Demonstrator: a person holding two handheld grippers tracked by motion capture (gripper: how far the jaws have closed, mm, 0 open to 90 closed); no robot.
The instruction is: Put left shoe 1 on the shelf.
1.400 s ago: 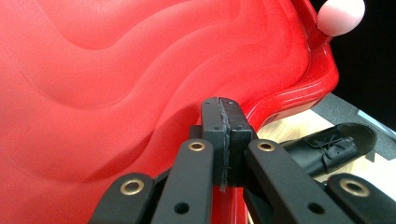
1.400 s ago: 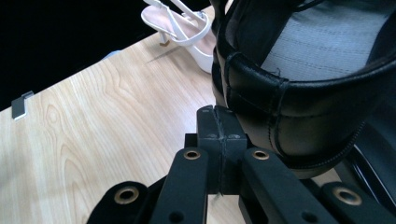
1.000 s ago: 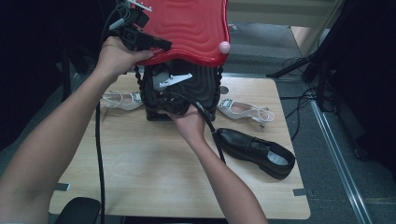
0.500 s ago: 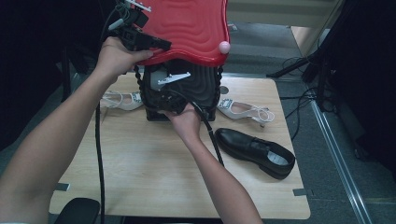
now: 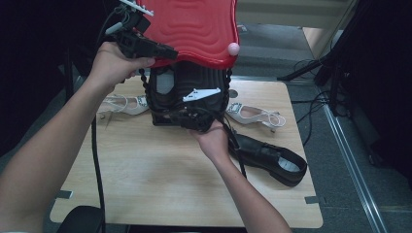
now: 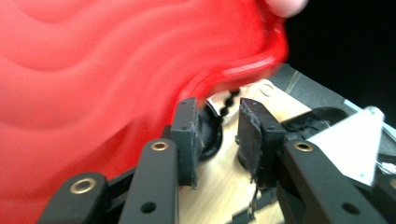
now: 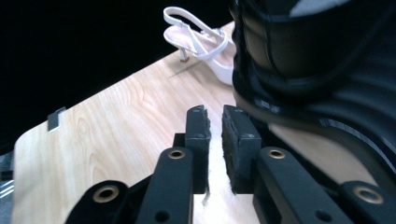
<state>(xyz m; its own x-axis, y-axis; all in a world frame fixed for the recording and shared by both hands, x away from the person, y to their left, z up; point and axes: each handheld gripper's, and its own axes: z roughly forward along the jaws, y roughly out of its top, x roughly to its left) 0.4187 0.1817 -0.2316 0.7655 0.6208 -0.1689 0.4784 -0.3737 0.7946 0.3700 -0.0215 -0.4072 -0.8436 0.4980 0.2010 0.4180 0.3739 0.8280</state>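
The work in hand is opening a black ribbed box [image 5: 187, 94] with a red wavy-surfaced hinged lid [image 5: 194, 26], which stands on the light wooden table [image 5: 155, 184].

The left gripper [image 6: 217, 135] is raised beside the lid's lower edge; its jaws have just been opening and stand apart, with nothing between the pads. The right gripper [image 7: 215, 140] sits low against the box's front base; its jaws have just been parting to a narrow gap, empty.

Judged step: release after lifting the lid.

The next move calls for confirming the lid stays up, then directing a gripper to the black leather shoe [image 5: 269, 158], to the right gripper's right.
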